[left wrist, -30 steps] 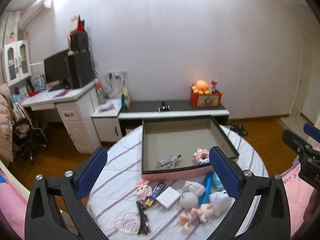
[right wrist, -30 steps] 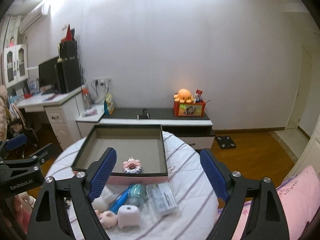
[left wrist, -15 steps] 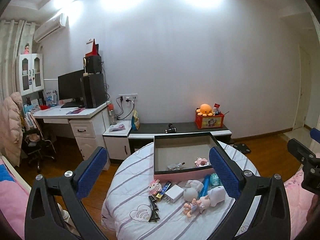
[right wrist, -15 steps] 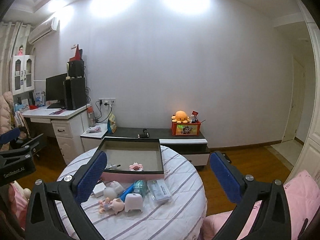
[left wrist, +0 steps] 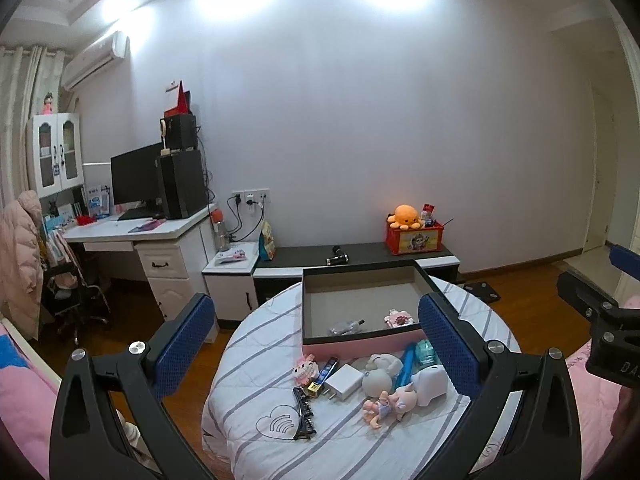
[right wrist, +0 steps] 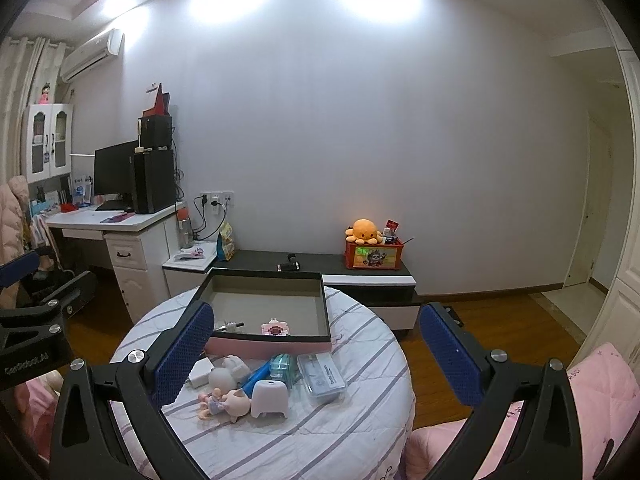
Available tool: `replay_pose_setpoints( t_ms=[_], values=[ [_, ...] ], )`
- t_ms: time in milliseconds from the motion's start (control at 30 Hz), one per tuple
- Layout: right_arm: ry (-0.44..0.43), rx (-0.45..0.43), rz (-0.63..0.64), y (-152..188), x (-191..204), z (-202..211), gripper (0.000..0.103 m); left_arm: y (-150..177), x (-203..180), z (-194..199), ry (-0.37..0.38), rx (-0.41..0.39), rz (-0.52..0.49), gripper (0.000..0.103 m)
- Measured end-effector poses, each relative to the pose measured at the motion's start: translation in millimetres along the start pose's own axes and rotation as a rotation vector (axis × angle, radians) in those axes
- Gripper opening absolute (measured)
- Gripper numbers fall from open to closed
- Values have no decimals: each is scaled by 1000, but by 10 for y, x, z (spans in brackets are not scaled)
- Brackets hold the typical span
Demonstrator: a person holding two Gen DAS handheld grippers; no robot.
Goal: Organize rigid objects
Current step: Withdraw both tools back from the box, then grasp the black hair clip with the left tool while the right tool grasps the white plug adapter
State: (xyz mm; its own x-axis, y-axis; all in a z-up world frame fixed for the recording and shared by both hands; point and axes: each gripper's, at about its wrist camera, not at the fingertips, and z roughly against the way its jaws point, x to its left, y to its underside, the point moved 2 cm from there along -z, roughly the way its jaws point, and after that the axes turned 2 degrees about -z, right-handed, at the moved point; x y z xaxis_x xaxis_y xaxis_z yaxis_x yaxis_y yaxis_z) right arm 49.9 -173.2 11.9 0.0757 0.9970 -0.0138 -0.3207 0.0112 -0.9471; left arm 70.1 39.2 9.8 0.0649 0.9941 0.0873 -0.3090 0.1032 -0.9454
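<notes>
Blue-padded and spread wide, my left gripper [left wrist: 316, 344] and right gripper [right wrist: 316, 354] both hang empty, well back from the round table [left wrist: 248, 396]. The doll [right wrist: 224, 402], charger [left wrist: 343, 381] and clear case [right wrist: 322, 374] crowd together before the box [left wrist: 360, 346] — reaching in carelessly, I could nudge neighbours off the edge.

Toys crowd the near tabletop [right wrist: 340, 432]
We see open room inside the box [right wrist: 272, 304]; its walls rim it.

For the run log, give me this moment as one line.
left gripper: open, empty | right gripper: open, empty | box: two items inside | toys on table
</notes>
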Motion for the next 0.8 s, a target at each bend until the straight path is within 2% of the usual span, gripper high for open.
replay_pose_setpoints(
  t_ms=[167, 333, 667, 800],
  values=[
    [10, 14, 11, 9, 18, -99, 103, 45, 28, -173, -12, 32, 1, 103],
    [13, 97, 23, 109, 57, -406, 103, 216, 59, -530, -31, 132, -1, 103],
    [45, 411, 87, 751, 200, -1386, 103, 979, 211, -1358, -59, 431, 22, 103],
    [12, 524, 78, 1034, 224, -1706, 103, 1288, 286, -1637, -70, 543, 37, 103]
  ],
)
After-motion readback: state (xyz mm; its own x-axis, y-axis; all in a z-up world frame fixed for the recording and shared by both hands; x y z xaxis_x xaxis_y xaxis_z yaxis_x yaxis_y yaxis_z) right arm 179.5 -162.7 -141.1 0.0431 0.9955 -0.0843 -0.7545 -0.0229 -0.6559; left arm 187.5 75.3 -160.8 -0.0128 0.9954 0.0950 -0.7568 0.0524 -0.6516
